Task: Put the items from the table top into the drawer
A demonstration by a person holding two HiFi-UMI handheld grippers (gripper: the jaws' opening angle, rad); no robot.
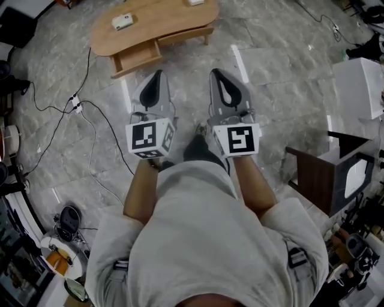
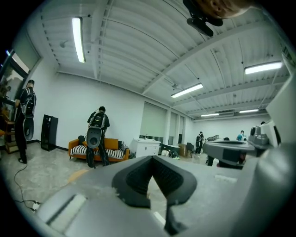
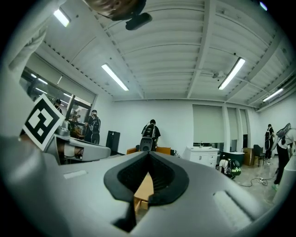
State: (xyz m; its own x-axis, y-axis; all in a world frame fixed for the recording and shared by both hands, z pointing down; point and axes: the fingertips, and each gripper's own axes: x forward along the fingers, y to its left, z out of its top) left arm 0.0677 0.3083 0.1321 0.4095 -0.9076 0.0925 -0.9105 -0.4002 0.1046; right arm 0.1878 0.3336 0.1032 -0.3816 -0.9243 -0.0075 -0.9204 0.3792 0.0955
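— So, where does everything lie?
— There's grey marbled floor point(image 1: 282, 78) all round. In the head view the low wooden desk point(image 1: 162, 24) sits at twelve o'clock, with its drawer point(image 1: 137, 58) pulled open on the side nearest the person. A white item point(image 1: 123, 21) rests on the desk top at eleven o'clock. A second white item point(image 1: 196, 2) is cut off by the top edge. A power strip point(image 1: 76, 105) with cables lies at nine o'clock, and a dark wooden box point(image 1: 321, 177) stands at three.
— And the fingers?
— The left gripper point(image 1: 158, 75) and right gripper point(image 1: 217, 73) point level towards the desk, well apart from it. Both have their fingers pressed together with nothing between them.
— What do the gripper views add?
— The room itself: a ribbed ceiling and strip lights. The left gripper view also has an orange sofa point(image 2: 99, 149) with a person point(image 2: 98, 134) standing before it. The right gripper view catches the desk through the gap under its fingers, while the left shows only floor there.
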